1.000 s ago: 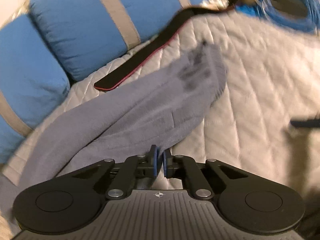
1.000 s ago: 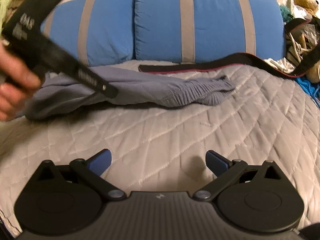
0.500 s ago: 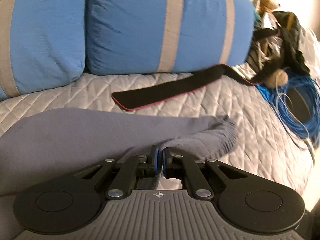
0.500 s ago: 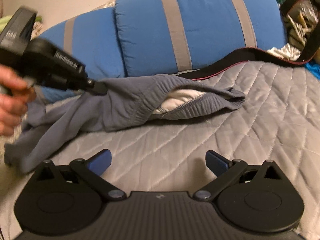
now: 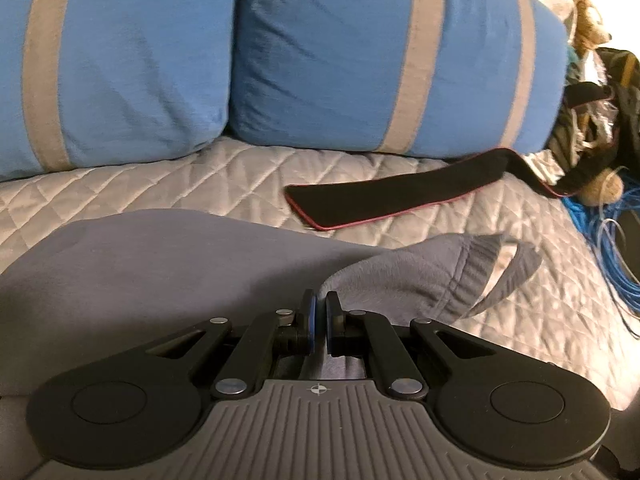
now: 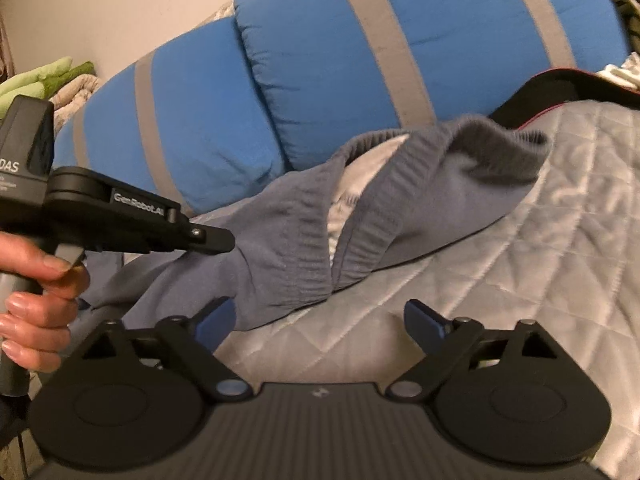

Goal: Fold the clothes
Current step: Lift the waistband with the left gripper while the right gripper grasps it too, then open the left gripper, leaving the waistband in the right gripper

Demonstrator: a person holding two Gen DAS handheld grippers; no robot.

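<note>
On the quilted bed (image 5: 120, 196), the left claw (image 5: 319, 312) is seen with its blue pads pressed nearly together on a pinch of the grey sweatpants (image 5: 168, 272); the fabric is lifted at the grip, as the right wrist view confirms, where the left claw (image 6: 224, 240) is held by a hand (image 6: 36, 300) and the cloth hangs from its tip. The right claw (image 6: 320, 320) is spread wide and holds nothing; its left finger lies just beside the lower edge of the garment.

Beyond the claws, the elastic waistband (image 6: 360, 236) is shown gaping, with the pale lining exposed, and the rest of the garment is draped in loose, uneven heaps across the quilt. No flat, squared fold is visible: the sweatpants are judged to be bunched rather than folded, so that spreading, aligning of the legs and folding appear to remain. Whether other clothes have been dealt with cannot be told.

Behind the garment lie a black strap with red edging (image 5: 400, 196) and two blue pillows (image 5: 380, 60).
</note>
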